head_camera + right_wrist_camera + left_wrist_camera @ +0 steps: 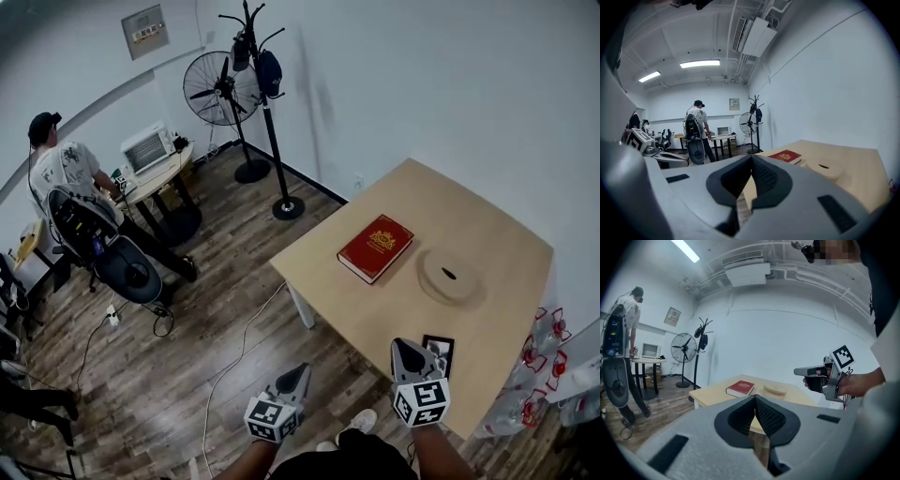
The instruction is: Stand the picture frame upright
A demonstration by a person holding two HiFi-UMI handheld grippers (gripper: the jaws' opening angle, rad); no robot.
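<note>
Clock bearings are read on the head view, 12 at its top.

- Table [506, 234]: pale wood, filling the 3 o'clock half of the view over a dark plank floor.
- Picture frame [439, 354]: dark-bordered, lay flat on the table at its 6 o'clock edge, not upright. What it showed was too small to tell.
- Right gripper [403, 343]: sat just at 9 o'clock of the frame, its nose over the table edge. Whether it touched the frame could not be told. In the right gripper view its jaws met tip to tip with nothing between them.
- Left gripper [302, 367]: hung over the floor at 9 o'clock of the right one, clear of the table. In the left gripper view its jaws were also pressed together and empty.
- Red book [375, 247]: lay flat near the table's middle, with a gold emblem on the cover.
- Round wooden disc [451, 275]: sat just at 4 o'clock of the book, apart from it, and at 12 o'clock of the frame, well apart.
- Background at 10 to 11 o'clock: a standing fan [223, 89], a coat stand [272, 131] beside it, and a person [61, 169] in a cap at a small round table.
</note>
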